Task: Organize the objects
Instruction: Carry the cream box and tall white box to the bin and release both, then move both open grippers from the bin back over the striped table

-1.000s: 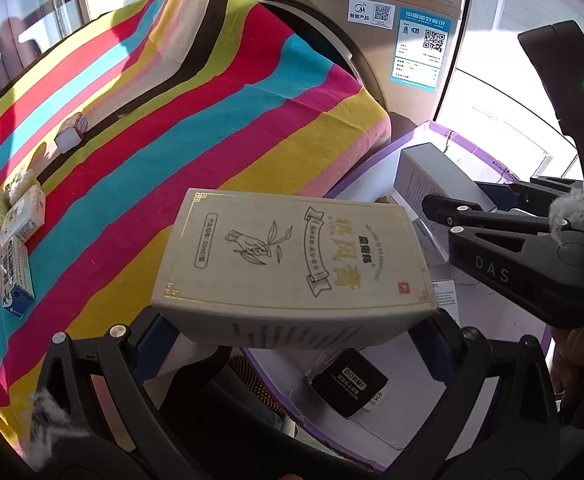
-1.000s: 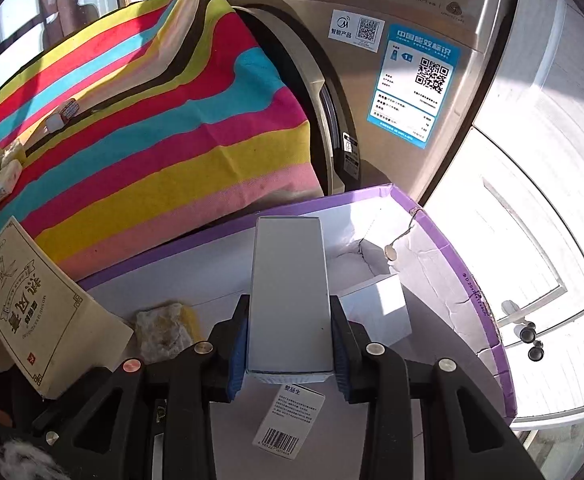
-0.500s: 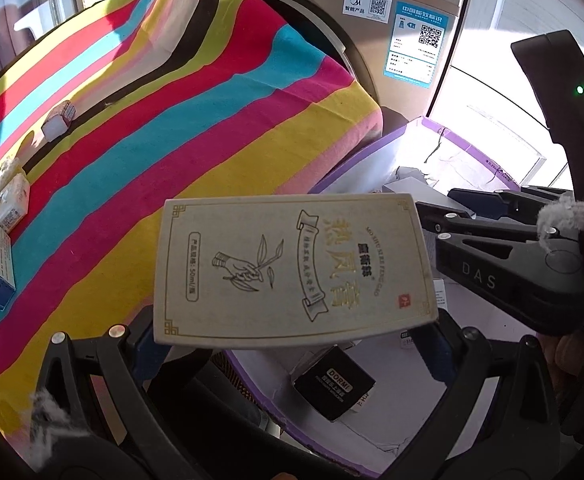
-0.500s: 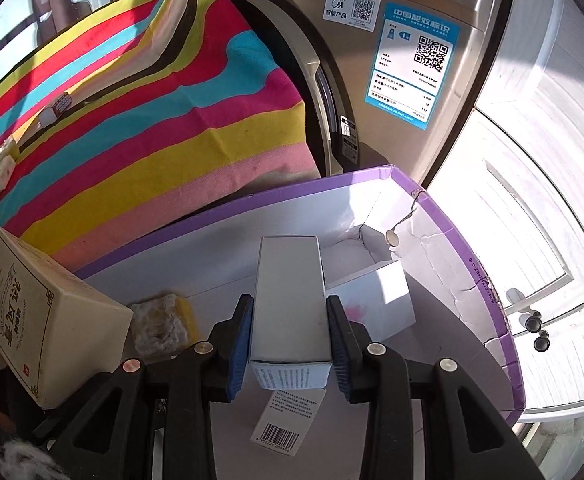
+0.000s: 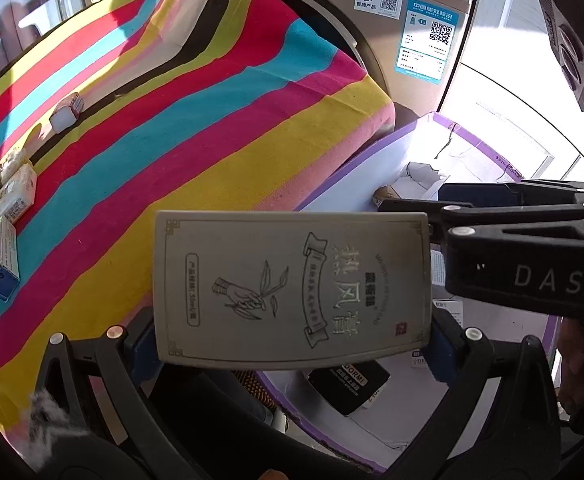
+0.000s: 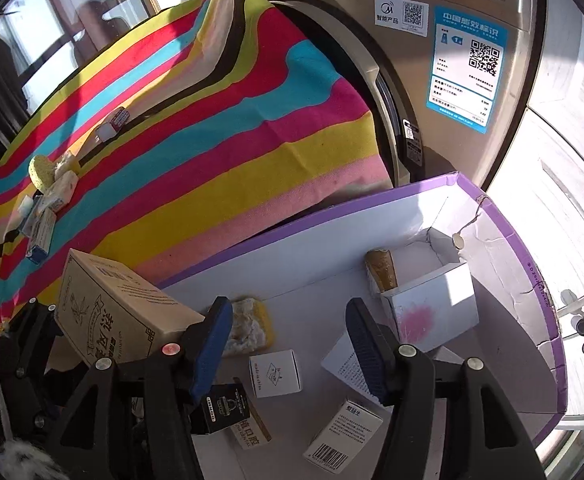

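Observation:
My left gripper [image 5: 292, 354] is shut on a beige carton [image 5: 292, 292] printed with a hand and a sprig, held above the edge of a purple-rimmed white bin [image 5: 392, 140]. In the right wrist view the same carton [image 6: 107, 312] hangs at the left. My right gripper [image 6: 289, 346] hovers over the bin [image 6: 532, 272]. Its jaws are opening, with nothing pressed between the blue pads [image 6: 211, 340]. A white printed box [image 6: 342, 362] lies on the bin floor, partly behind the right finger. In the left wrist view, the right gripper [image 5: 404, 218] reaches in from the right.
In the bin lie a small white box [image 6: 275, 372], a barcoded box [image 6: 344, 436], a black box [image 6: 223, 404], a yellow sponge [image 6: 249, 324] and an open white carton [image 6: 432, 308]. A striped cloth [image 6: 211, 140] with small packets [image 6: 45, 216] lies left; a washing machine [image 6: 452, 8] stands behind.
The right jaws have opened and let go of the white box they held, and that gripper has tipped down toward the bin floor. The beige carton has turned flatter toward the left camera.

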A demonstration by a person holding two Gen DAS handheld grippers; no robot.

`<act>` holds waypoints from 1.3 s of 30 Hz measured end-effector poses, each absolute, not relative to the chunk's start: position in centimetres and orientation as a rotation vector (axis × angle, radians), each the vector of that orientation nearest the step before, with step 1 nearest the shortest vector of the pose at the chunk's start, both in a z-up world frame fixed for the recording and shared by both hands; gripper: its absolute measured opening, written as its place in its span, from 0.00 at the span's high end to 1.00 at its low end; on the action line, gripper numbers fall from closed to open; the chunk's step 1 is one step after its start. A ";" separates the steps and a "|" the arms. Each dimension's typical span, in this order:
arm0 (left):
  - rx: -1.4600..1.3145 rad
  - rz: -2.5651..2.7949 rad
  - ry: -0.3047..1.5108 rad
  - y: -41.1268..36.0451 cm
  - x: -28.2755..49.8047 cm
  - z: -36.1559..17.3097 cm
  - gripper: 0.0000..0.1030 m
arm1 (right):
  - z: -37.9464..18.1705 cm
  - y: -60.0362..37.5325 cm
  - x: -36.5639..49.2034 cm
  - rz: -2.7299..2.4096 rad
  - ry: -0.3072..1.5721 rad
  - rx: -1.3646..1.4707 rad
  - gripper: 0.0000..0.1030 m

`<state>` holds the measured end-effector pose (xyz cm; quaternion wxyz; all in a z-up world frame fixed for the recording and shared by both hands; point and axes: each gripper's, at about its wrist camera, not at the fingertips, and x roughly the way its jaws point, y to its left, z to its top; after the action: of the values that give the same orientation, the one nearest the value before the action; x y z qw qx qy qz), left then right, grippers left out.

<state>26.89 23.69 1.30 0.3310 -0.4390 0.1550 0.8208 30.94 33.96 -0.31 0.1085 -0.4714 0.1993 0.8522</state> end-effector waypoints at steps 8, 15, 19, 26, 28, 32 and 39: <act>-1.151 2.098 0.365 23.1 27.0 1.1 0.00 | 0.4 35.3 31.3 2.612 0.856 -1.378 0.41; -1.027 2.034 0.205 22.0 26.8 2.7 0.00 | 1.8 31.2 29.6 2.723 0.565 -1.503 0.28; -0.785 2.095 0.400 22.5 28.8 3.7 0.00 | 1.1 30.5 29.2 2.672 0.407 -1.562 0.24; -0.818 2.064 0.352 21.1 27.9 4.2 0.00 | 1.5 31.1 29.3 2.658 0.446 -1.525 0.24; -0.822 2.065 0.291 20.0 27.3 4.7 0.00 | 2.0 31.3 29.3 2.665 0.460 -1.502 0.24; -0.840 2.096 0.151 16.4 25.8 5.8 0.00 | 2.9 31.6 28.9 2.670 0.485 -1.456 0.23; -0.913 2.210 -0.062 8.8 22.6 5.9 0.00 | 3.6 30.8 27.5 2.687 0.443 -1.454 0.22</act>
<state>22.59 8.80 5.90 0.3662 -0.3553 -0.0243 0.8597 27.45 30.79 3.56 0.0272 -0.4708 0.1436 0.8700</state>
